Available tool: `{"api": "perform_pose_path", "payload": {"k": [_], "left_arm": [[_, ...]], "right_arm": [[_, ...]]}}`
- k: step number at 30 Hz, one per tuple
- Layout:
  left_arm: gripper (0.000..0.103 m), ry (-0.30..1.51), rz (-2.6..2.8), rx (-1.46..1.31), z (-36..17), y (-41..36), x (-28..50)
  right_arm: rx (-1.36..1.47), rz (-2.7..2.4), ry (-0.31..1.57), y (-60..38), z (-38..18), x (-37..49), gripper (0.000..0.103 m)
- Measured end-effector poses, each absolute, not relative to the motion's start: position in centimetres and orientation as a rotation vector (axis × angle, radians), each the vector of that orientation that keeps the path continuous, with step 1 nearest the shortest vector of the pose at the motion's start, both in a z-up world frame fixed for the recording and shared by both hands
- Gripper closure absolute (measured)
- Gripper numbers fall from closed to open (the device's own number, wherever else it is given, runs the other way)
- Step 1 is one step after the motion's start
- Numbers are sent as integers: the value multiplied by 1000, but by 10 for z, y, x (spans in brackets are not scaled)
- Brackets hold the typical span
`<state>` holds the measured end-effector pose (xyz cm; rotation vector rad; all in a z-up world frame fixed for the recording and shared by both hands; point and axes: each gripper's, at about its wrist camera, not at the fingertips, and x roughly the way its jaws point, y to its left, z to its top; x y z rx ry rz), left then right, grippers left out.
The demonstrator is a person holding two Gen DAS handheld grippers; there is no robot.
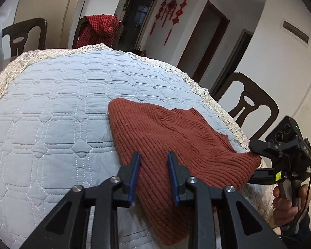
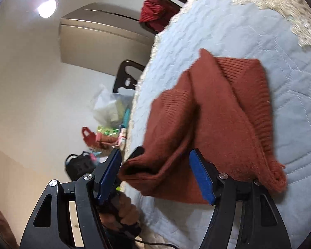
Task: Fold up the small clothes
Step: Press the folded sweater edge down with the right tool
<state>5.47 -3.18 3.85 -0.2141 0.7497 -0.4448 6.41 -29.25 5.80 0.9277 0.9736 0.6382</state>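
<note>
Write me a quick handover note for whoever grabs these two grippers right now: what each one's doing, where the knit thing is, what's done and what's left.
Left gripper: open, poised over the near part of the rust-red knit garment, gripping nothing.
Right gripper: jaws open, at the garment's right edge; cloth lies between the fingers but isn't pinched.
The garment lies on the quilted blue cover, near the right side, its near end hanging over the table's front edge.
Done: it looks partly folded, with layers overlapping.
Left: probably grip the edge, finish the fold, smooth it flat.
</note>
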Motion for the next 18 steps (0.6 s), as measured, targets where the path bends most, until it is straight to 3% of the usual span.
{"api": "perform_pose_path", "payload": {"k": [10, 14, 18], "left_arm": [[72, 741, -443, -191, 37, -32, 54], [72, 743, -440, -193, 38, -33, 56], [72, 722, -450, -204, 50, -33, 57]], "right_arm": [[750, 617, 1058, -256, 68, 88, 37], [716, 565, 1097, -255, 58, 96, 77], [687, 550, 1046, -265, 64, 90, 81]]}}
